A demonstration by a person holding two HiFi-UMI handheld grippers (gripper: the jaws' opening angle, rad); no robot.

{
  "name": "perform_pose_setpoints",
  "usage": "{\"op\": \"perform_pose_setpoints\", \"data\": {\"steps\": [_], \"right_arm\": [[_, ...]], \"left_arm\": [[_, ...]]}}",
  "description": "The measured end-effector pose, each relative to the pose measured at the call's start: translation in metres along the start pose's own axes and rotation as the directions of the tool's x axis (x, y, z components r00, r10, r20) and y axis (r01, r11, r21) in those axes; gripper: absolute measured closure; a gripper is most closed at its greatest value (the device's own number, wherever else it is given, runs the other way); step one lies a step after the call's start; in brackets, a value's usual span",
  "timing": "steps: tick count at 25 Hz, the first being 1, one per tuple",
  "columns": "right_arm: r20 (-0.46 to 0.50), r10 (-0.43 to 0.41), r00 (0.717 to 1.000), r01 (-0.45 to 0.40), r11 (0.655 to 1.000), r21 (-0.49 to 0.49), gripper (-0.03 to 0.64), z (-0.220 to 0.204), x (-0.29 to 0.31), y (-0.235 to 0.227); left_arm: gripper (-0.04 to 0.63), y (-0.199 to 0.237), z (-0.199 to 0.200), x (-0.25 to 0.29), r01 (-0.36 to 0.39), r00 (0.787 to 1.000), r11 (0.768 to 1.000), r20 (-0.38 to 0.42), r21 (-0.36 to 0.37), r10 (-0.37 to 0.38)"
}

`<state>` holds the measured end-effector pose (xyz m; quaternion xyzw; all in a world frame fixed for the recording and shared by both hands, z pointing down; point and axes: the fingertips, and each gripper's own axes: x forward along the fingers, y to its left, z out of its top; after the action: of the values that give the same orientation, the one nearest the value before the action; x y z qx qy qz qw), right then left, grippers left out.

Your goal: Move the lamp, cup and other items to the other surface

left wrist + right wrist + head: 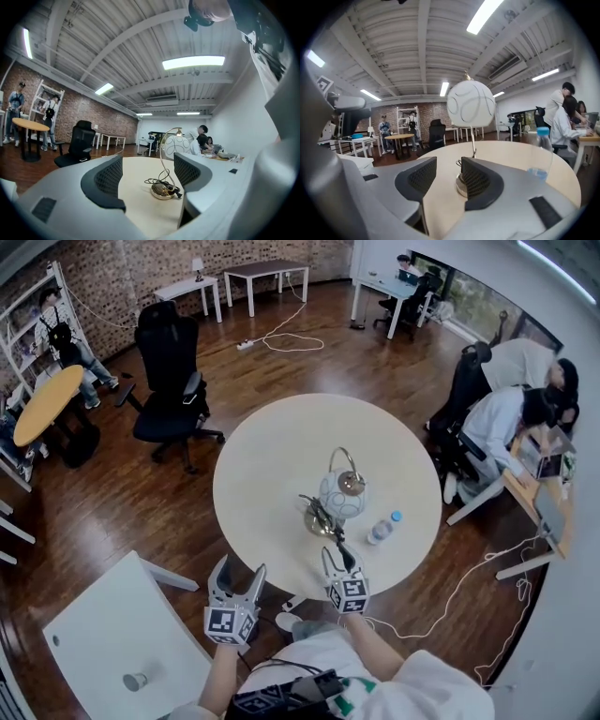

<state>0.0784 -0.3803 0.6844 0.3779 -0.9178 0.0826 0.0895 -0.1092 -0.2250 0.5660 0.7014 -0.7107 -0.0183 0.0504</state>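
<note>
The left tool and right tool hung at the near rim of the round desk. Both had their jaws spread on nothing, the right pair narrower. The lamp stood upright mid-desk just beyond the right tool, cord bundled on its base, with a bottle beside it. The cup already sat on the white desk. The lamp looked next: pinching its thin stem low should keep the globe from tipping. Both forearms reached forward, tools roughly level and aimed at the lamp.
</note>
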Motion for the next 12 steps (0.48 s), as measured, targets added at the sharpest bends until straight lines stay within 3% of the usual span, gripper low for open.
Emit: {"op": "perform_pose_setpoints", "data": {"steps": [5,8,12], "right_arm": [[0.149,0.18,0.972,-0.165,0.98,-0.107,0.414,0.077,0.002,0.073],[0.184,0.312,0.932,-0.285,0.945,-0.16,0.416,0.107,0.007,0.127],[0.191,0.474,0.86,-0.439,0.876,-0.199,0.416,0.138,0.0,0.203]], "left_arm": [[0.259,0.02,0.035,-0.03,-0.078,0.995,0.997,0.057,0.026,0.076],[0.259,0.038,0.052,-0.062,-0.155,0.985,0.987,0.088,0.044,0.151],[0.259,0.066,0.065,-0.117,-0.285,0.952,0.957,0.131,0.06,0.276]]}}
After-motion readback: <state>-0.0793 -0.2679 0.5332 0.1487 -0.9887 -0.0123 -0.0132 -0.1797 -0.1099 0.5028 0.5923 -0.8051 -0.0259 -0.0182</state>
